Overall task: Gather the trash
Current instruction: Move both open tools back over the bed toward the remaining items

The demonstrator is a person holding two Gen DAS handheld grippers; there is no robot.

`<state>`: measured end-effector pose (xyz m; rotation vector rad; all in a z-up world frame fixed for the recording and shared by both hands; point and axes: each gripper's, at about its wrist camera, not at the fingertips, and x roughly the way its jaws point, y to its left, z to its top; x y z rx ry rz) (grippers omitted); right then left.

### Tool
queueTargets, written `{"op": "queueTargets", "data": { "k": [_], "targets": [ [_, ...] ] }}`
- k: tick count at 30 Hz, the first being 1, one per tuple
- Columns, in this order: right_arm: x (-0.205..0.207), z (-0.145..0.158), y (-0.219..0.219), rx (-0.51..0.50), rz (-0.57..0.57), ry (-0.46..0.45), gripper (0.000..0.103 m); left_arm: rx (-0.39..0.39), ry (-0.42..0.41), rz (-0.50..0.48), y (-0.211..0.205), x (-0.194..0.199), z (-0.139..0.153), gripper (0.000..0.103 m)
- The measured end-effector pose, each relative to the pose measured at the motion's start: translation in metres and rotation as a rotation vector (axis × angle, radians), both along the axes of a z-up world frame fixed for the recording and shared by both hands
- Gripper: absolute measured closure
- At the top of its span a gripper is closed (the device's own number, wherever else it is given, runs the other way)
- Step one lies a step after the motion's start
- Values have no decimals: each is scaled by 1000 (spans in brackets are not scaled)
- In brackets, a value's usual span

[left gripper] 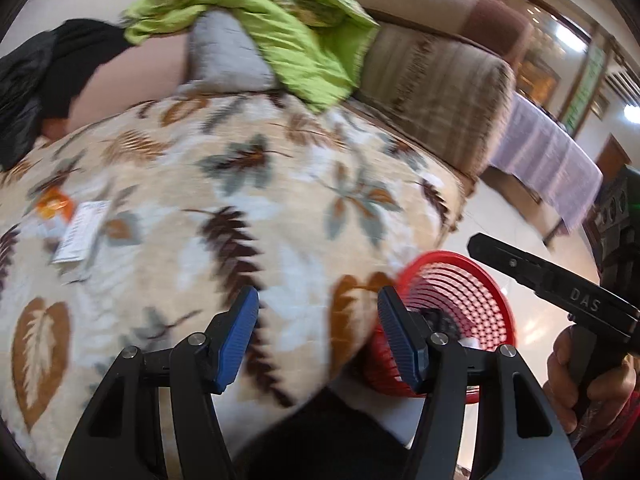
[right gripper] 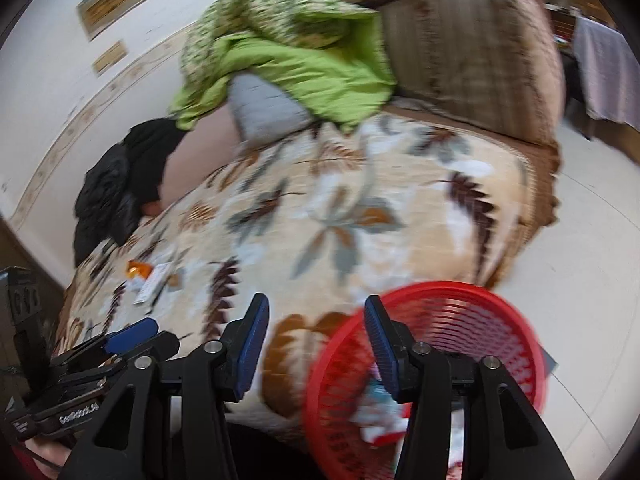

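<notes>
An orange wrapper [left gripper: 52, 204] [right gripper: 138, 269] and a white printed packet [left gripper: 78, 230] [right gripper: 154, 282] lie on the leaf-patterned blanket [left gripper: 240, 208] [right gripper: 360, 208] at the sofa's left. A red mesh basket [left gripper: 472, 280] [right gripper: 480, 320] stands on the floor by the sofa's front right corner, with crumpled trash [right gripper: 380, 412] inside. My left gripper [left gripper: 318, 340] is open and empty over the blanket's front edge. My right gripper [right gripper: 316, 348] is open and empty, above the basket's left rim. Each gripper shows in the other's view, the right [left gripper: 560, 292] and the left [right gripper: 120, 340].
A green quilt [left gripper: 280, 32] [right gripper: 296, 52] and a grey pillow [left gripper: 228, 56] lie at the sofa's back. Black clothing [left gripper: 36, 76] [right gripper: 120, 184] is heaped at the far left. The sofa armrest [left gripper: 440, 92] is on the right, with tiled floor [right gripper: 592, 240] beyond.
</notes>
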<state>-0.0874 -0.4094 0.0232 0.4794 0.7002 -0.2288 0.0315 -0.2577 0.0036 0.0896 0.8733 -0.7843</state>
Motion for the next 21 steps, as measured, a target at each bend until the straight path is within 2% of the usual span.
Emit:
{"op": "queueTargets", "data": {
  "k": [4,8,12,15,18,19,21],
  "targets": [
    [26,-2,32,-7,75,9,44,11,-19,112,57,18,-5,39],
    [59,-9,74,-23,154,28,44,62,-64,235,113,34,-17,39],
    [89,-24,110,-19,222,65,43,102,-103,419,178,56,-33,39],
    [116,-37,137,-1,277,109,43,178,-153,570,219,76,-51,39],
    [143,-46,159,10,310,140,43,219,-106,661,250,95,-76,39],
    [152,-47,164,11,317,146,43,200,-30,687,261,106,-83,39],
    [174,-50,178,8,327,157,43,142,3,704,270,115,-84,39]
  ]
}}
